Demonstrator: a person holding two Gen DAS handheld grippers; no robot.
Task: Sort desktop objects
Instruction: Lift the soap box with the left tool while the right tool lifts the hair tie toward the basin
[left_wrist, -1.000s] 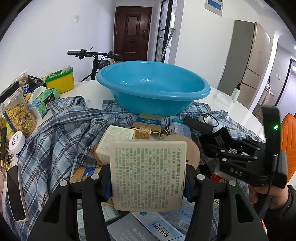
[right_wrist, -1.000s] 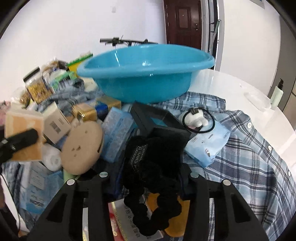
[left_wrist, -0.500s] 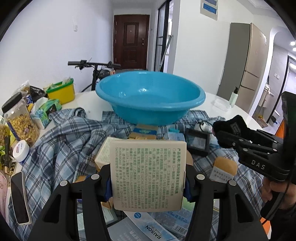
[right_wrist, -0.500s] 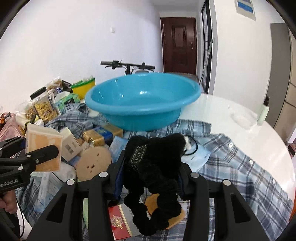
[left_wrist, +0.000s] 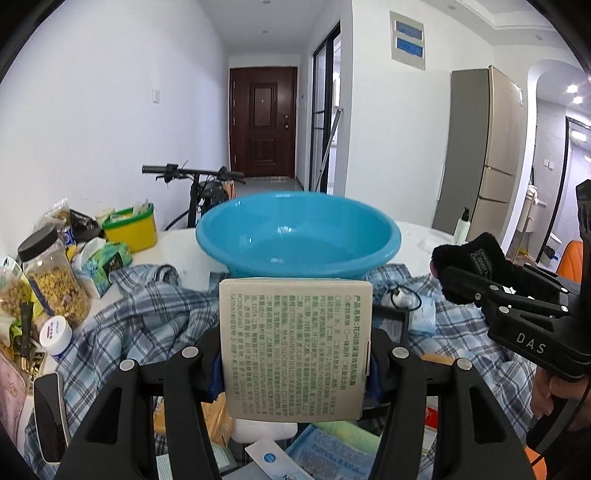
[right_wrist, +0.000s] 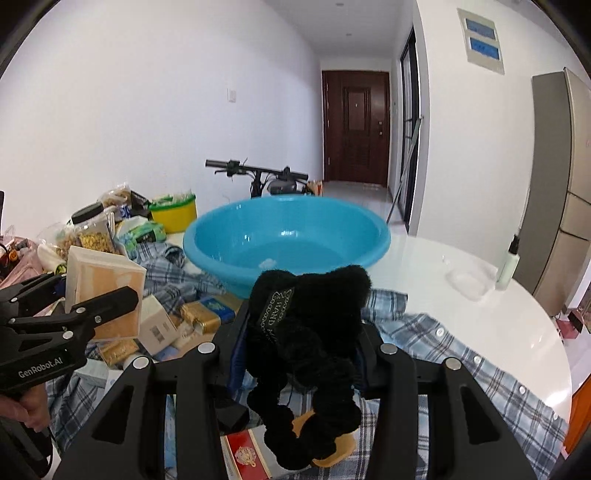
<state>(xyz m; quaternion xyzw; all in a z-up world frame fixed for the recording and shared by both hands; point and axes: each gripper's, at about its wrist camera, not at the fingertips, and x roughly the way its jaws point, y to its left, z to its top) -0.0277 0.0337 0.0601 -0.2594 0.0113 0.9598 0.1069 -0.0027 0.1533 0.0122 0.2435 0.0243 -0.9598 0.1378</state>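
Left gripper (left_wrist: 295, 365): I see it clamped on box (left_wrist: 295, 350).
Right gripper (right_wrist: 295, 354): clamped on black scrunchie (right_wrist: 306, 332).
Basin (left_wrist: 229, 240): frame centre, ahead of both.

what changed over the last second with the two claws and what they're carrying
Both claws rose off the clutter: the left claw lifted its beige printed box, and the right claw lifted its fuzzy black scrunchie, now level with the round blue plastic basin. Both grips held; the basin and the plaid shirt did not move.
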